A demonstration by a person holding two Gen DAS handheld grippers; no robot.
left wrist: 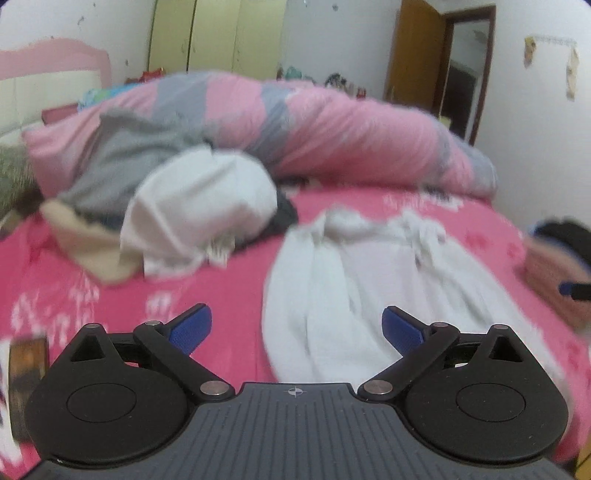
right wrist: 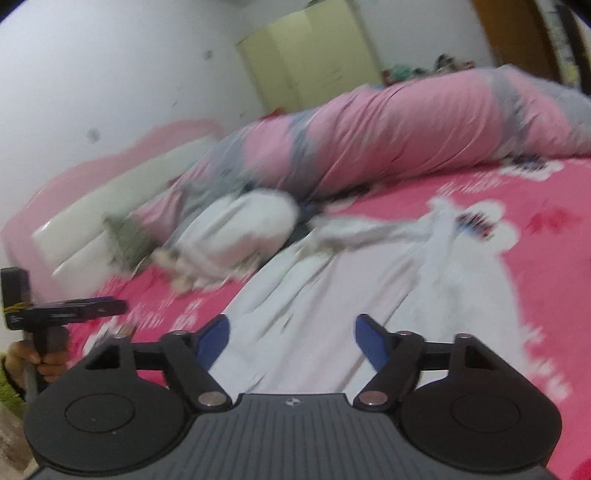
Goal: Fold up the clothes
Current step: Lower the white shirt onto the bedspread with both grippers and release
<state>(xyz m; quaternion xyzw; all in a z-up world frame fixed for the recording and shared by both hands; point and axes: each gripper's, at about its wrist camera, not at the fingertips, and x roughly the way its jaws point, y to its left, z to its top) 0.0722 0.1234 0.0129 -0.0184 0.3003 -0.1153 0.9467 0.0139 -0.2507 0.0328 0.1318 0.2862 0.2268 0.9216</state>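
Observation:
A white garment (left wrist: 373, 288) lies crumpled and partly spread on the pink bed sheet (left wrist: 92, 288). It also shows in the right wrist view (right wrist: 369, 280). My left gripper (left wrist: 297, 328) is open and empty, hovering just above the garment's near left edge. My right gripper (right wrist: 291, 338) is open and empty, above the garment's near end. A pile of other clothes, with a white piece (left wrist: 199, 210) on top of grey and beige ones, lies to the left; it shows in the right wrist view too (right wrist: 240, 232). Both views are motion-blurred.
A rolled pink and grey quilt (left wrist: 332, 125) runs along the far side of the bed. A pink headboard (left wrist: 48, 70) is at the left. The left gripper and hand (right wrist: 55, 314) show in the right wrist view. A wardrobe (left wrist: 218, 33) and door (left wrist: 417, 51) stand behind.

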